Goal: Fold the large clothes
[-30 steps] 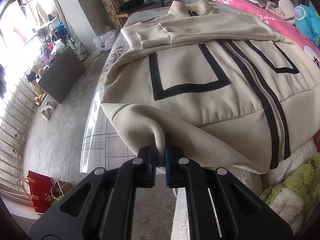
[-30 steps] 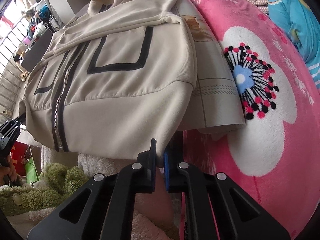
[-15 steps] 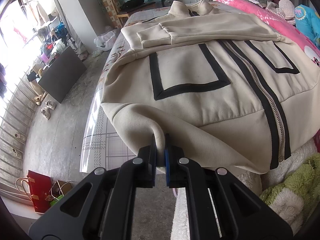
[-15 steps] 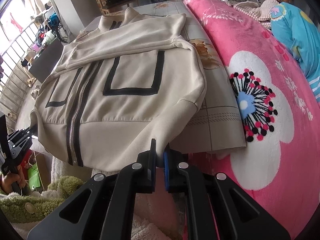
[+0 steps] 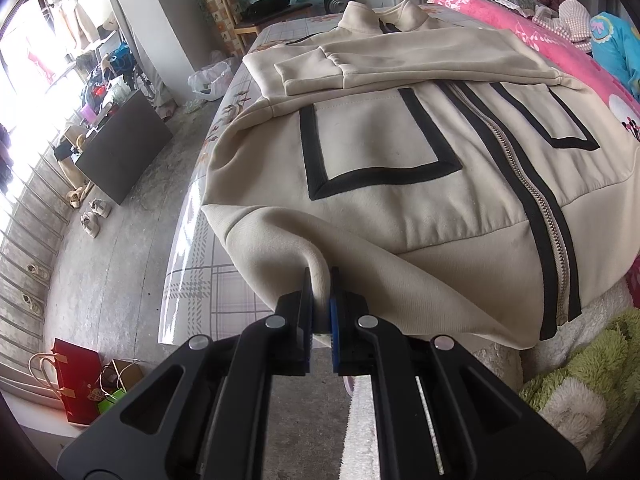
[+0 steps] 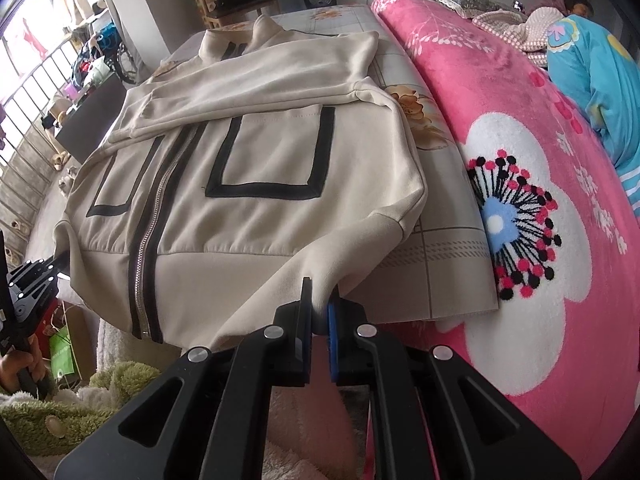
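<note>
With sleeves already crossed over the jacket (image 5: 400, 168): left gripper (image 5: 320, 300) and right gripper (image 6: 320, 304) fingers clamped on hem corners, ready for the fold toward the collar.

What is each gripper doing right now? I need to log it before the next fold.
Left gripper: closed, pinching the hem of the beige jacket.
Right gripper: closed, pinching the jacket's hem at its other corner.

- We see a pink blanket (image 6: 520, 128) with a white flower pattern spread over the bed.
- We see a red gift bag (image 5: 76, 380) standing on the concrete floor (image 5: 120, 264).
- We see a wooden chair (image 5: 240, 12) by the far wall.
- We see small shoes (image 5: 94, 216) near a dark cabinet (image 5: 124, 152).
</note>
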`<state>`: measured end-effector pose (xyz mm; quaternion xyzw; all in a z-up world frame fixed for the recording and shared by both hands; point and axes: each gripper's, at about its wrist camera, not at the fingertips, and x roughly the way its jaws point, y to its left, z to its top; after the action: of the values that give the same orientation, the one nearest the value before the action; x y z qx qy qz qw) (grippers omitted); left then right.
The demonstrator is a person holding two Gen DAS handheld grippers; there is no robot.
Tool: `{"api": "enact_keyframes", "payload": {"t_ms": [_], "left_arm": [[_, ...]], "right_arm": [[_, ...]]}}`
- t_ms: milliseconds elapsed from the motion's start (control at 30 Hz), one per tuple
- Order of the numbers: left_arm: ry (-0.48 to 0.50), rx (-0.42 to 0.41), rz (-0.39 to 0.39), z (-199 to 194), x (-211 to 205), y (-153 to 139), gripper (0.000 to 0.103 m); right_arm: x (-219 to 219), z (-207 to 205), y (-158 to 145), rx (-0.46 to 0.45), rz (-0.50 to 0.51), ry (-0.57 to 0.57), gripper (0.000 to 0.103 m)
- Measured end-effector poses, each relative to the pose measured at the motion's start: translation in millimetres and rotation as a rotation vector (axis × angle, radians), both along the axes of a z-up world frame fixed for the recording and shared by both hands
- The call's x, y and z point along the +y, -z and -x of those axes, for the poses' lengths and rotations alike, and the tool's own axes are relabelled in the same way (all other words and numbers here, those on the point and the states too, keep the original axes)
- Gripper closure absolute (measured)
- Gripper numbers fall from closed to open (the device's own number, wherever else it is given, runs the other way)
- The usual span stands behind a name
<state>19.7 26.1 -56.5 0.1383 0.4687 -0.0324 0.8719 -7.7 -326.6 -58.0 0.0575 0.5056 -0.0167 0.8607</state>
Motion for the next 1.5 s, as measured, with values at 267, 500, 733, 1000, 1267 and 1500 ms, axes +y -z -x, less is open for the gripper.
{"api": "enact_keyframes", "payload": {"t_ms": [267,500,733,1000,1267,1500], "left_arm": [[-0.005,-0.004,0.006,0,1,-2,0.097],[-0.041,-0.044,0.218,-1,27,-33,0.097],[-0.070,-0.049,0.442,-17,57,-57,0.097],[-0.129,-0.079,0.546,-62,81,-67,0.097],[-0.184,-0.017,0.553,-127,85,-44,0.097],[-0.232,0.052,0.534,-163,88,-17,0.084]], "right_arm": [[-1,-3,-1,-0.006,-0.001,-0.003,0.096],[-4,-8,-13,-0.034,-0.004,0.009,0.097],[-14,-18,-38,-0.110,-0.025,0.038,0.097],[-33,-62,-57,-0.197,-0.064,0.067,0.097],[-51,-128,-39,-0.195,-0.136,0.096,0.097],[-74,-171,5,-0.096,-0.263,0.145,0.094]]}}
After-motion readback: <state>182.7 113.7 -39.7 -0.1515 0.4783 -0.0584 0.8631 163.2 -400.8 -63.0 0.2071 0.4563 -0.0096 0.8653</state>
